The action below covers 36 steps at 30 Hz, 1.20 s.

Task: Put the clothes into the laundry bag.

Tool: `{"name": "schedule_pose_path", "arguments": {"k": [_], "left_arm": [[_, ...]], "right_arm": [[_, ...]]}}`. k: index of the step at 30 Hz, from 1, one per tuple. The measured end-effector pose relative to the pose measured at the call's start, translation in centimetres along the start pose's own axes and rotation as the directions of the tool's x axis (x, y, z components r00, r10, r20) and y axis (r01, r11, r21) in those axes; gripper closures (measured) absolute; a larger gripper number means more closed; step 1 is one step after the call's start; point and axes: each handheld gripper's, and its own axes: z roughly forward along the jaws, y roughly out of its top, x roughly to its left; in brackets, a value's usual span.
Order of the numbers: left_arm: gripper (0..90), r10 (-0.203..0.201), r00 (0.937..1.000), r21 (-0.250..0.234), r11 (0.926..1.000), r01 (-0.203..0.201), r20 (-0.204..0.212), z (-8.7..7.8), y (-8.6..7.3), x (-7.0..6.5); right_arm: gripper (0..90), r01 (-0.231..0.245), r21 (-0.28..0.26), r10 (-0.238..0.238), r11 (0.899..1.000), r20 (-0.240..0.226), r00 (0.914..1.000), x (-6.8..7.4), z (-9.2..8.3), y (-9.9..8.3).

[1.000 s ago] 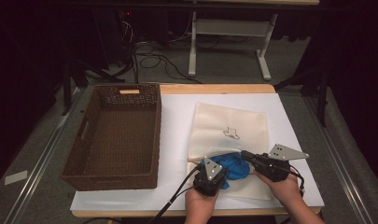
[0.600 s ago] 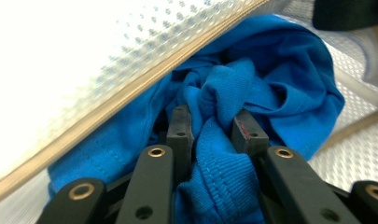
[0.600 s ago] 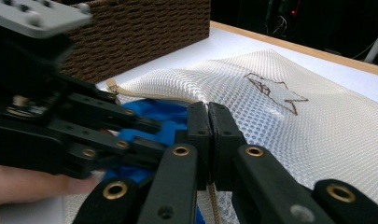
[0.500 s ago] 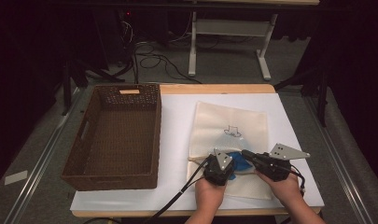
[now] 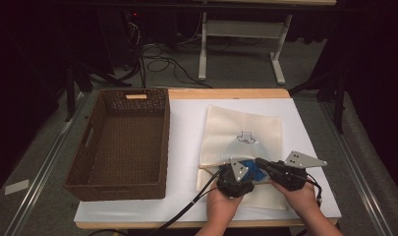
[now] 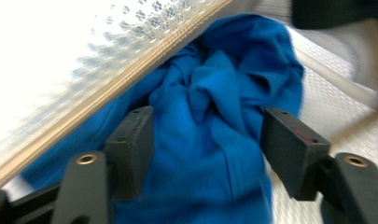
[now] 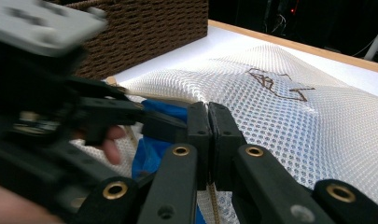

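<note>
Both grippers crowd the mesh bag's point(image 5: 243, 135) near edge.

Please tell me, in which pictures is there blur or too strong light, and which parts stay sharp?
Left gripper view: the mesh bag is overexposed to white at upper left, and the blue cloth is slightly soft. Right gripper view: the left gripper close by is blurred, while the right gripper and mesh are sharp. High view: the surroundings are dark, the white table evenly lit.
</note>
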Motion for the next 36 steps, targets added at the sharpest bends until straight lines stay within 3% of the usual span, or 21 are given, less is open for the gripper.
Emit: {"name": "schedule_pose_path", "arguments": {"k": [4,5,12,17,20,27,36], "left_arm": [[32.3,0.029,0.9993,0.078,0.9965,-0.031,0.026,-0.9,-0.6,0.2],[35.2,0.039,0.9990,0.092,0.9949,-0.041,0.021,-0.9,-0.8,0.4],[54.4,-0.001,0.9995,0.155,0.9879,-0.004,0.032,0.0,-1.2,0.7],[79.1,-0.029,0.9991,0.173,0.9846,0.024,0.031,0.6,-0.7,1.1],[81.8,-0.016,0.9998,0.154,0.9879,0.014,0.015,1.0,-0.2,1.1],[81.5,-0.030,0.9995,0.107,0.9938,0.030,0.002,2.0,1.2,1.1],[80.0,-0.013,0.9996,0.063,0.9979,0.015,-0.025,4.6,2.2,0.0]], "right_arm": [[89.6,0.000,0.002,0.000,1.000,0.000,1.0000,0.1,0.0,0.0],[89.6,-0.001,0.004,0.001,1.000,0.002,1.0000,0.1,0.0,0.0],[89.6,0.001,0.003,-0.001,1.000,-0.001,1.0000,0.1,0.0,0.0],[89.6,0.002,0.006,-0.002,1.000,-0.001,1.0000,0.1,0.0,0.0],[89.6,0.001,0.005,-0.001,1.000,0.000,1.0000,0.2,0.0,0.0],[89.6,-0.005,0.005,0.005,1.000,-0.001,1.0000,0.2,0.1,0.0],[89.6,-0.007,0.004,0.007,1.000,0.004,1.0000,0.0,0.1,0.0]]}}
